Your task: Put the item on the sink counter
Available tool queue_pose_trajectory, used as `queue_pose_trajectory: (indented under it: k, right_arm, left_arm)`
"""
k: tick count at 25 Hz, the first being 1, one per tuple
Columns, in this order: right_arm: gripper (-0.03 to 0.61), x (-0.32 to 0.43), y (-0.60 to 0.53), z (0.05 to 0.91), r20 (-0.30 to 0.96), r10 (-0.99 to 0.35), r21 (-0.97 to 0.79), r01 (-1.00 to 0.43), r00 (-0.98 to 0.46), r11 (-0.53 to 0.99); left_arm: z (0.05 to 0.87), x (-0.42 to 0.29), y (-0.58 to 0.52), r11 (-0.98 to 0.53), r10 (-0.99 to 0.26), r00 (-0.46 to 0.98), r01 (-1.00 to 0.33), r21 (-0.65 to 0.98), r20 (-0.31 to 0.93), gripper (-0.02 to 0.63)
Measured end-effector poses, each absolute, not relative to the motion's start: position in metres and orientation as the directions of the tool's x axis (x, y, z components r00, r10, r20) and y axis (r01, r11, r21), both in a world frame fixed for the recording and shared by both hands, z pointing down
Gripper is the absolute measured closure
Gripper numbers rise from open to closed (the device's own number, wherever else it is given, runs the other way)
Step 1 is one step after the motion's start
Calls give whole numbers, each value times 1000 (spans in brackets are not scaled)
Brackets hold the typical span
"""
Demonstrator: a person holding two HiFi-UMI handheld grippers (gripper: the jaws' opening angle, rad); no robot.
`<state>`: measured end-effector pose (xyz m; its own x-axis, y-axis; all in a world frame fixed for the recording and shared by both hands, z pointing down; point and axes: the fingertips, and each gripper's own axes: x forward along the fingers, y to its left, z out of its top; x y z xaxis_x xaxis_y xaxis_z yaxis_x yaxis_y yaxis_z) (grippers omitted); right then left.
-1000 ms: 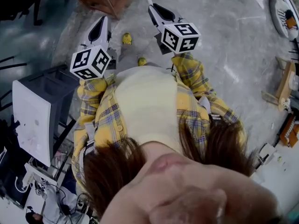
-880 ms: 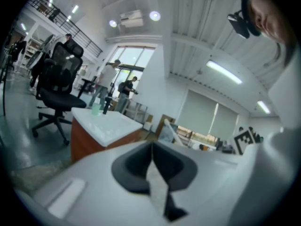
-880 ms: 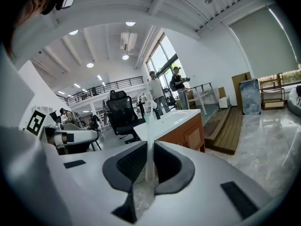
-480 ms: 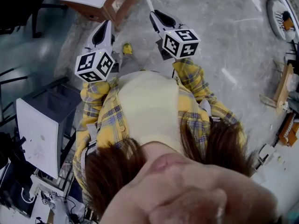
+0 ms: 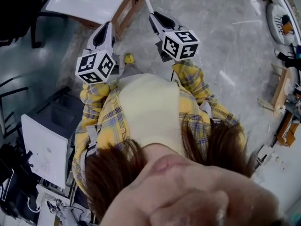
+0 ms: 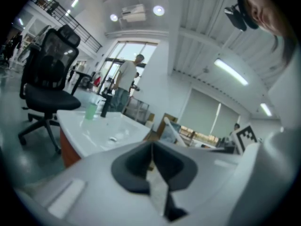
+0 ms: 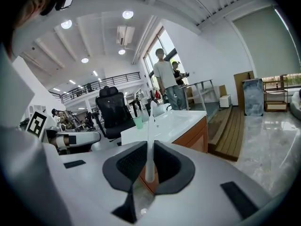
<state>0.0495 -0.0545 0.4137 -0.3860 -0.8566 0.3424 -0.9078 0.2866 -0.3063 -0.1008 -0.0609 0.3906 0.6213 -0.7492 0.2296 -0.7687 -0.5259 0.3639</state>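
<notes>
**A:** Start with the big things. Where does the job stand?

**B:** Short of the goal, I judge. The marble floor (image 5: pixel 221 36) fills most of the head view, and both grippers hang over it, not over the sink counter (image 5: pixel 89 4). The counter's white top lies ahead and to the left, near but not reached.

**A:** Is anything already on that counter?

**B:** A basin is sunk in the white top. At the far end stand a black tap (image 6: pixel 104 103) and a green cup (image 6: pixel 91 110). A black office chair (image 6: pixel 49 86) stands beside it. Two people stand further back.

**A:** And the grippers?

**B:** The right gripper (image 7: pixel 149 163) has its jaws closed narrow on the item, a thin white stick (image 7: pixel 150 135). The stick points up and forward out of the pads, towards the counter. The left gripper (image 6: pixel 152 158) has its jaws pressed together with nothing between them.

**A:** So what is done and what is left?

**B:** The pick-up is done, since the stick sits firmly in the right jaws. What is left is the last of the approach, then bringing the stick over a bare part of the white top, lowering it and opening the jaws. Being so thin, the stick may roll towards the basin.
</notes>
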Motion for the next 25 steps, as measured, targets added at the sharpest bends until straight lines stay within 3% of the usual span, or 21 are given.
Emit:
queue_pose_trajectory:
  k: [25]
  right_arm:
    - [529, 35, -184, 424, 388, -849, -273, -925, -358, 265]
  left_arm:
    - [406, -134, -179, -496, -765, 597, -786, 369, 244, 604]
